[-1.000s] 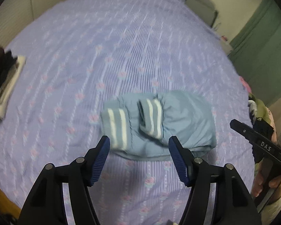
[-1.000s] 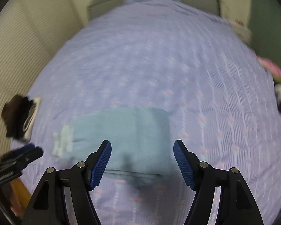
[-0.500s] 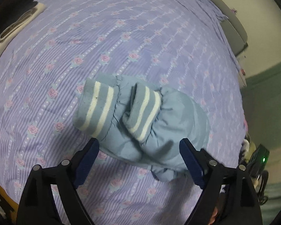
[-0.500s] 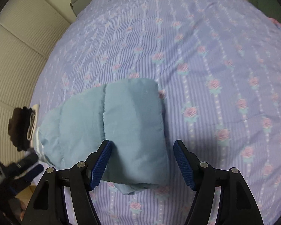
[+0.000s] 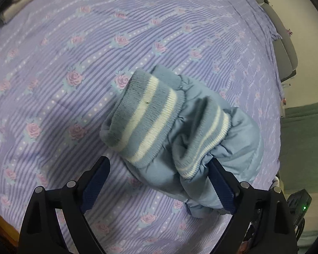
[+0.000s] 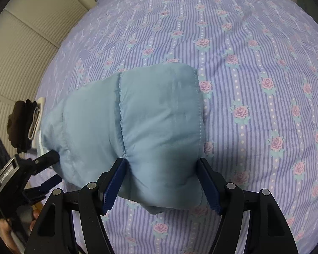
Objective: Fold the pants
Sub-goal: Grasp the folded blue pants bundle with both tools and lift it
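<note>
a bed point(image 6: 254, 67) under a lilac striped bedsheet point(image 5: 78, 48) printed with pink roses; cream ribbed wall panels point(image 6: 21, 48) at the left of the right wrist view, a green surface point(image 5: 303, 139) at the right of the left wrist view. a dark folded pile point(image 6: 21, 122) with a pale edge near the bed's far side.

folded pale-blue padded pants point(image 6: 142, 127) lying on the bedsheet as a thick bundle, long axis running across between the two tools. two striped knit cuffs point(image 5: 146, 118) at the end facing the left tool, the smooth folded end facing the right one.

left tool point(image 5: 159, 182) spread wide, cuff end between its fingers, the right finger touching the fabric. right tool point(image 6: 162, 182) also spread, straddling the bundle's near end, both blue pads point(image 6: 113, 185) against the fabric but not squeezing it.
</note>
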A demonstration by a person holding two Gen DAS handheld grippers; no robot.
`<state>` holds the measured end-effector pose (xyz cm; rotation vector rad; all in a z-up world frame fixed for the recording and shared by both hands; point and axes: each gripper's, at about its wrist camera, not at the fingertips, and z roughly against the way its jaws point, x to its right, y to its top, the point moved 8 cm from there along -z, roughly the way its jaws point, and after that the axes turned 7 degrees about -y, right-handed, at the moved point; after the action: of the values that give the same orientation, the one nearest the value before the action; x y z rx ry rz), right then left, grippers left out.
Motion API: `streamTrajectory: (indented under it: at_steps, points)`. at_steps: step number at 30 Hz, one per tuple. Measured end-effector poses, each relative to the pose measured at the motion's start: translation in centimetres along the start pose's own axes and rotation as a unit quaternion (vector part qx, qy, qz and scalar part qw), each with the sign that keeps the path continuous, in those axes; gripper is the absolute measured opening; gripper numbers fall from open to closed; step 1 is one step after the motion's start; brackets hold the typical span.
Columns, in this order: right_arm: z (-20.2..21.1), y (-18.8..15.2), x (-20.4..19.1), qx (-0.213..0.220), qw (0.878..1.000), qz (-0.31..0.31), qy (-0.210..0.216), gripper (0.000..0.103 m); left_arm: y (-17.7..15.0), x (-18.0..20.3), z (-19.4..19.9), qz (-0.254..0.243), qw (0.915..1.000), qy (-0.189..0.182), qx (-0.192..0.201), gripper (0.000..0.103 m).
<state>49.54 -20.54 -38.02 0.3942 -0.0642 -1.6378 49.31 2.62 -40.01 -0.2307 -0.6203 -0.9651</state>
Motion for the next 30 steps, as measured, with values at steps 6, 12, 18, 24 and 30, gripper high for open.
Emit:
streamTrajectory:
  at_steps: [6, 12, 18, 24, 30]
  points:
    - [-0.5, 0.2, -0.3, -0.004, 1.0, 0.002, -0.004, 0.07, 0.4, -2.0, -2.4, 0.05, 0.9973, -0.05, -0.019, 0.099]
    - [-1.3, 0.6, 0.0, -0.005, 1.0, -0.006, -0.002, 0.074, 1.5, -1.9, -3.9, 0.041, 0.9966, -0.067, -0.025, 0.099]
    - [-1.5, 1.2, 0.4, 0.007, 0.999, -0.034, 0.007, 0.078, 2.8, -0.8, -4.4, 0.019, 0.9965, -0.074, -0.034, 0.09]
    - [0.0, 1.9, -0.1, 0.024, 1.0, 0.002, 0.01, 0.079, 2.5, -0.5, -2.9, -0.009, 0.9961, -0.078, -0.041, 0.07]
    - [-0.8, 3.7, 0.2, 0.031, 0.999, 0.008, 0.004, 0.093, 2.7, 0.1, -2.4, -0.021, 0.9961, -0.073, -0.045, 0.067]
